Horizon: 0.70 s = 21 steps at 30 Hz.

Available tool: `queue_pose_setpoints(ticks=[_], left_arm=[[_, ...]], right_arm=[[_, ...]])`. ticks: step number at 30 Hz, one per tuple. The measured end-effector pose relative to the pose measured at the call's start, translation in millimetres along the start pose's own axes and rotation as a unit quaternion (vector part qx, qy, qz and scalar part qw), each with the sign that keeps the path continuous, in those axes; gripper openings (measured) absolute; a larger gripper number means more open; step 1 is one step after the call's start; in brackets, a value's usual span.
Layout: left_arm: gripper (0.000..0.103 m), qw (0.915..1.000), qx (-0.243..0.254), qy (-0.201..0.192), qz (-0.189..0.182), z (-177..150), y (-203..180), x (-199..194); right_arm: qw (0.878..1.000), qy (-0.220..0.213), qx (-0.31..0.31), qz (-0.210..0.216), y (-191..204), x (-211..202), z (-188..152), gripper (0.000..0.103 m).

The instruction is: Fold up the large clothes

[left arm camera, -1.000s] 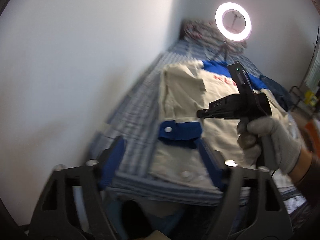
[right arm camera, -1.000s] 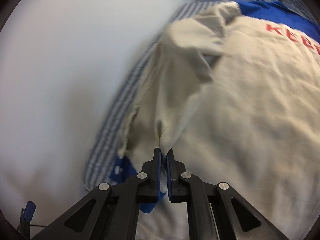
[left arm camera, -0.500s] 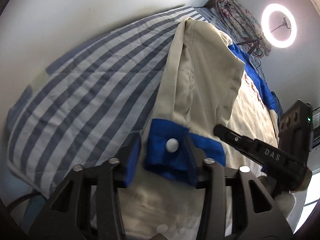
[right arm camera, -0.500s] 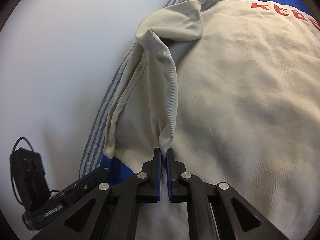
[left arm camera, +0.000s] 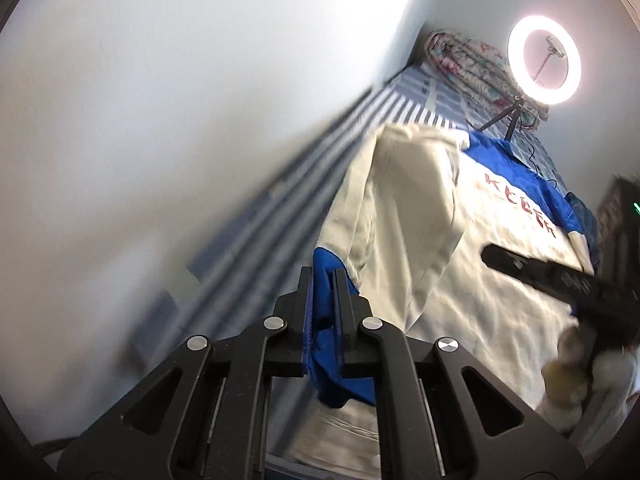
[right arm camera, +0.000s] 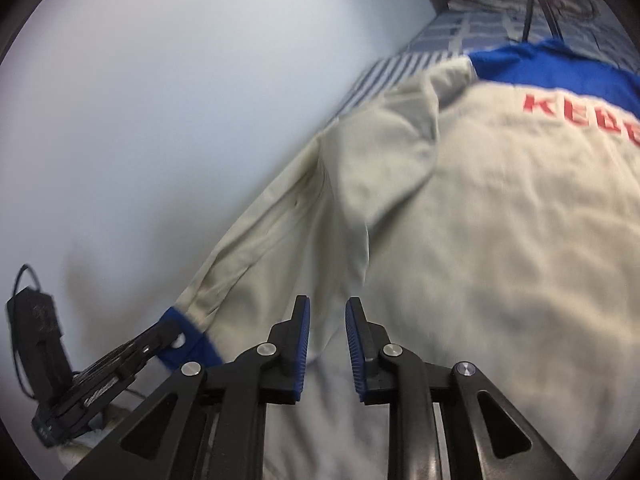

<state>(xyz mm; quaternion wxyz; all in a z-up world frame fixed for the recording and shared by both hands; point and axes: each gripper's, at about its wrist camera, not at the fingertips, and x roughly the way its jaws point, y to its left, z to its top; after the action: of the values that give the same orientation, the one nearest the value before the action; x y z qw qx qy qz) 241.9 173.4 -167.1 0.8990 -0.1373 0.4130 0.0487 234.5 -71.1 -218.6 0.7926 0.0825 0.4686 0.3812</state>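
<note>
A large cream jacket (left arm camera: 492,280) with a blue yoke and red letters lies back-up on a striped bed; it also shows in the right wrist view (right arm camera: 500,220). My left gripper (left arm camera: 323,280) is shut on the sleeve's blue cuff (left arm camera: 340,372) and holds the sleeve (right arm camera: 260,248) stretched along the jacket's left side. The cuff (right arm camera: 188,340) and the left gripper also show in the right wrist view. My right gripper (right arm camera: 328,312) is open and empty just above the cream cloth near the sleeve fold. It appears at the right edge of the left wrist view (left arm camera: 560,280), blurred.
The blue-and-white striped sheet (left arm camera: 280,200) runs along a white wall (left arm camera: 160,120) on the left. A ring light (left arm camera: 544,60) on a small tripod and a bundled patterned quilt (left arm camera: 468,64) stand at the bed's far end. Dark clothing lies past the jacket's right side.
My left gripper has closed on the blue cuff and pulled the sleeve out straight. My right gripper has opened and let go of the cream sleeve fold, which has dropped flat.
</note>
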Motion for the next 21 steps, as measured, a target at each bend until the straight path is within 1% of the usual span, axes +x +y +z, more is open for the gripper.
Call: queue_pose_setpoints(ticks=[5, 7, 10, 13, 14, 15, 17, 18, 20, 21], left_arm=[[0.005, 0.9990, 0.037, -0.023, 0.008, 18, -4, -17], [0.004, 0.9983, 0.049, -0.032, 0.007, 21, -7, -23], [0.004, 0.9975, 0.061, -0.037, 0.001, 21, -12, -30], [0.003, 0.9970, 0.069, -0.034, -0.010, 12, -13, -34], [0.003, 0.9968, 0.071, -0.034, -0.013, 7, -12, -37], [0.003, 0.9965, 0.075, -0.035, -0.015, 5, -13, -40], [0.003, 0.9959, 0.080, -0.034, -0.022, 1, -16, -40], [0.002, 0.9956, 0.083, -0.033, -0.026, -1, -17, -40], [0.002, 0.9952, 0.087, -0.030, -0.033, -4, -18, -42], [0.002, 0.9951, 0.088, -0.027, -0.036, -6, -18, -41]], right_arm=[[1.000, -0.009, 0.002, -0.023, 11, 35, 34, 0.018], [0.999, 0.005, 0.023, -0.034, 4, 60, 41, 0.018], [0.997, 0.032, 0.060, -0.029, -7, 91, 45, 0.018], [0.996, 0.047, 0.064, -0.039, -10, 106, 43, 0.015], [0.996, 0.048, 0.063, -0.035, -9, 103, 44, 0.016], [0.996, 0.049, 0.065, -0.031, -8, 99, 47, 0.019], [0.997, 0.033, 0.065, -0.025, -7, 84, 58, 0.035], [0.997, 0.022, 0.065, -0.025, -6, 75, 64, 0.039], [0.998, 0.002, 0.069, -0.011, -1, 58, 82, 0.055], [0.997, -0.004, 0.071, -0.001, 2, 53, 92, 0.056]])
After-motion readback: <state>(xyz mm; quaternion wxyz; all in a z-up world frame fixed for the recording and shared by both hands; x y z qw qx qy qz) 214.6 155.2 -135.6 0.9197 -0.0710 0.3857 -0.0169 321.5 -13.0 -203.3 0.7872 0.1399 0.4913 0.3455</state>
